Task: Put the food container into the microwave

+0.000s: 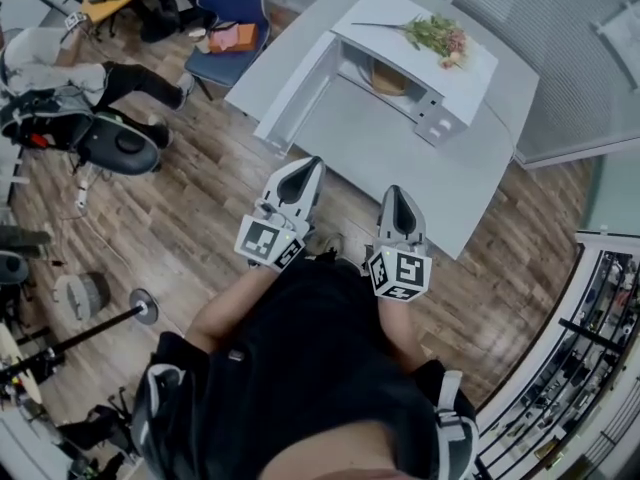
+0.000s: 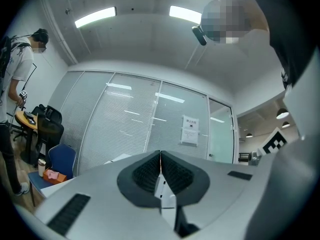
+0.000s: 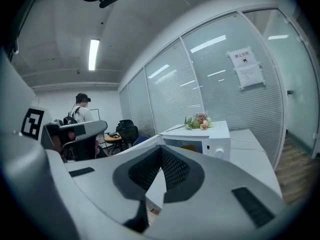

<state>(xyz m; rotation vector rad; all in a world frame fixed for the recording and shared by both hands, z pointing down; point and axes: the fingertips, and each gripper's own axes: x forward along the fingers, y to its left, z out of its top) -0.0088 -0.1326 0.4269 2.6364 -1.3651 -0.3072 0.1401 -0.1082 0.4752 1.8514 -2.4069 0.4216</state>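
A white microwave [image 1: 430,73] stands on the white table [image 1: 400,158] with its door [image 1: 298,90] swung open to the left. Inside it a tan food container [image 1: 388,76] shows; in the right gripper view the container is an orange patch [image 3: 189,146] inside the microwave [image 3: 212,139]. Flowers [image 1: 437,36] lie on the microwave's top. My left gripper [image 1: 305,165] and right gripper [image 1: 400,194] are held close to my body over the floor, just short of the table's near edge. Both are shut with nothing between the pads [image 2: 150,171] [image 3: 172,166].
A blue chair [image 1: 232,8] with an orange item stands beyond the table's left end. A person [image 1: 60,80] is at the left near black chairs and gear. A weight bar [image 1: 100,328] lies on the wooden floor. Glass partitions [image 1: 560,58] run behind the table; a rack [image 1: 570,388] is at lower right.
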